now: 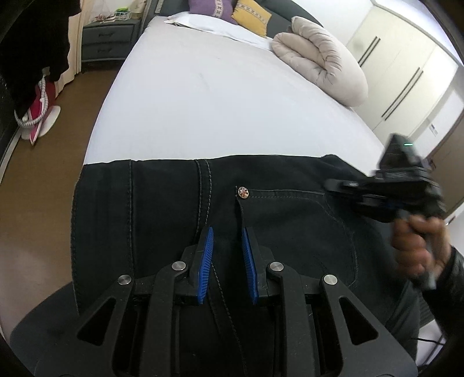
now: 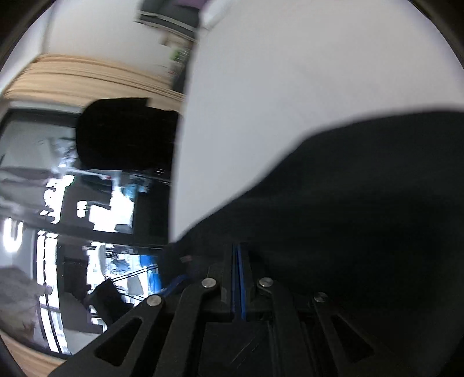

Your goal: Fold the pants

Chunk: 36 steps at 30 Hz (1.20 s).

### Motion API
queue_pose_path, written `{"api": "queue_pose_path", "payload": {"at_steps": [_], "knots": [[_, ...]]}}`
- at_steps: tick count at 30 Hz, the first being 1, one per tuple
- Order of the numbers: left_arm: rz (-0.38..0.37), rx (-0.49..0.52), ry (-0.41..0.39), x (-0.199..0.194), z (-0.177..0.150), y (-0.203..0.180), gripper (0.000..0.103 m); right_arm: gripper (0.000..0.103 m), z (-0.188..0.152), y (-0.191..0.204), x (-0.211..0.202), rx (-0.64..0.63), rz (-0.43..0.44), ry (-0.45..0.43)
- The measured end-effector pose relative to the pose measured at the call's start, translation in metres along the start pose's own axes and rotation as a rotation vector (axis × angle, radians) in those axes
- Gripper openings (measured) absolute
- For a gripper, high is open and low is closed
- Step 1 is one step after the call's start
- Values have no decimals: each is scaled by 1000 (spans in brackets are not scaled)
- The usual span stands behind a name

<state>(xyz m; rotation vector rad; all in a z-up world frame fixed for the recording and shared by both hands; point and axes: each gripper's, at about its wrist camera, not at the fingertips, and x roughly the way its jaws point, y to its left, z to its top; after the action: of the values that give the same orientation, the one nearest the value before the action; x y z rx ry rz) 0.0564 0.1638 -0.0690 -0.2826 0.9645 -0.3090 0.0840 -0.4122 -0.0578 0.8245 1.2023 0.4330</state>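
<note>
Black pants [image 1: 290,220] lie spread across the near end of the white bed [image 1: 203,101], showing a copper rivet [image 1: 243,192], a curved pocket seam and a centre seam. My left gripper [image 1: 227,235] sits low over them, its blue pads [image 1: 206,261] a little apart with a stitched ridge of the fabric pinched between. A hand holds my right gripper [image 1: 333,188] over the pants' right edge. In the blurred right wrist view this gripper [image 2: 239,249] has its pads pressed together against the dark pants [image 2: 362,203]. Whether cloth is caught between them I cannot tell.
A rolled beige duvet [image 1: 322,58] and purple [image 1: 208,8] and yellow [image 1: 250,14] pillows lie at the bed's far end. A grey nightstand [image 1: 108,40] and a pink iron [image 1: 39,116] stand on the brown floor to the left, wardrobe doors [image 1: 406,78] to the right.
</note>
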Motion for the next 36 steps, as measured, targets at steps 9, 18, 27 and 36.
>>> {"api": "queue_pose_path", "payload": {"at_steps": [9,18,27,36], "knots": [[19,-4,0,7,4,-12,20,1,10,-144,-212,374,-151,-568],[-5,140,15,6,18,-121,20,35,-71,-61,-176,85,83,-351],[-29,212,158,58,-4,-164,20,0,-18,-176,-233,269,14,-554],[-64,158,152,59,-11,-154,20,67,-69,-201,-408,312,-315,-905]]}}
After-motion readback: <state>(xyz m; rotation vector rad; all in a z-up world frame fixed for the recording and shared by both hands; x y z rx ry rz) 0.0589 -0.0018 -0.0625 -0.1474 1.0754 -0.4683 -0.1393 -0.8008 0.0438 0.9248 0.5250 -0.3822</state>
